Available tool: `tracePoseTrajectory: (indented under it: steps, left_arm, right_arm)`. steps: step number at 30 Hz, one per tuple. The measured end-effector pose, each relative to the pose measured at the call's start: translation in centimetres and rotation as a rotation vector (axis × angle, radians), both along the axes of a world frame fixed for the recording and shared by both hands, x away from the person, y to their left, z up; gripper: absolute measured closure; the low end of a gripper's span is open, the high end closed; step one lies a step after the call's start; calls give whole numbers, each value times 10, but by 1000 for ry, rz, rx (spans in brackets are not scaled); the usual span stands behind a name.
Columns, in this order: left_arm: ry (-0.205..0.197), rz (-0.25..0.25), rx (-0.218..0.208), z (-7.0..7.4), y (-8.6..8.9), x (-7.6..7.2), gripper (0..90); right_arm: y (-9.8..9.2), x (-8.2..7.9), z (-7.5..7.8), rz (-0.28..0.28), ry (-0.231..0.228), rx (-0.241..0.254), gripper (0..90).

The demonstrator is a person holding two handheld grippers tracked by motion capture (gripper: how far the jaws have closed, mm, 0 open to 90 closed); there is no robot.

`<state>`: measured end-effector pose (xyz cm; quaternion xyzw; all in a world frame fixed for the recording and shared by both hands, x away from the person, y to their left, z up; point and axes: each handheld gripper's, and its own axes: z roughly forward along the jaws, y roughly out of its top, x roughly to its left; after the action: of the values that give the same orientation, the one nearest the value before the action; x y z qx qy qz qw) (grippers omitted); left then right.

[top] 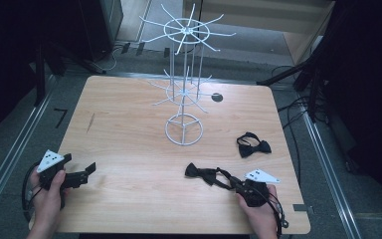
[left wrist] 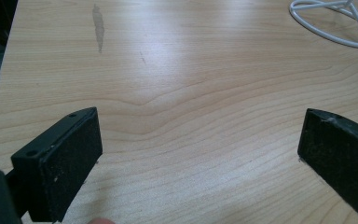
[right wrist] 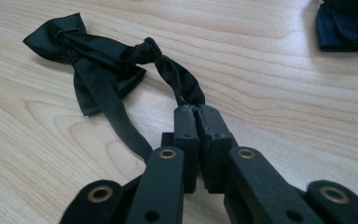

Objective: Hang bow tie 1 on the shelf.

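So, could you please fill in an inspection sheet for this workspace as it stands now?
Surface: light wooden table, a dark streak near its left side and a black round mark behind the rack.
Job's things: black bow tie lying flat near the front, its strap pinched; white wire rack upright mid-table, hooks bare.
Clutter: second bow tie at the right, untouched.
Grippers: right gripper shut on the strap; left gripper open over bare wood.
Cables: a black cable loops by each wrist; more lie on the floor at the right.
Surroundings: grey floor, dark stands, wooden furniture behind.
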<state>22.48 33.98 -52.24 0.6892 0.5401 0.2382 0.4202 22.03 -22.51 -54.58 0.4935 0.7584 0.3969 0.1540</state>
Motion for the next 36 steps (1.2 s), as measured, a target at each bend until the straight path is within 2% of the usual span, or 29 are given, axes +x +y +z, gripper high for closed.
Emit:
tracePoseTrajectory:
  steps: [3,7,9,12,14,16,21,22,27,36]
  left_arm:
    - [8,-3,-10,0,1,1,2]
    - [16,4,-45,-1,5,2,2]
    - [17,4,-48,-1,5,2,2]
    - [18,-5,-37,-1,4,2,2]
    - [19,-7,-33,-1,3,2,1]
    - [20,-17,-27,0,3,2,1]
    - [19,-20,-25,-1,3,2,2]
    - [19,-20,-25,-1,3,2,2]
    - [21,-22,-33,-1,3,2,1]
    - [13,-11,-39,-1,4,2,2]
  right_arm:
    - [2,-1,2,6,-24,-20,896]
    - [2,-2,12,-16,-89,-11,898]
    - [2,-2,14,-15,-104,-11,898]
    - [2,-3,24,-18,-166,-13,898]
    - [3,-3,26,-17,-177,-14,898]
    - [6,-5,32,-8,-211,-24,898]
    - [15,-5,50,17,-291,11,898]
    - [15,-5,50,17,-291,11,898]
    - [26,-5,64,40,-350,2,899]
    - [30,-3,78,56,-384,27,898]
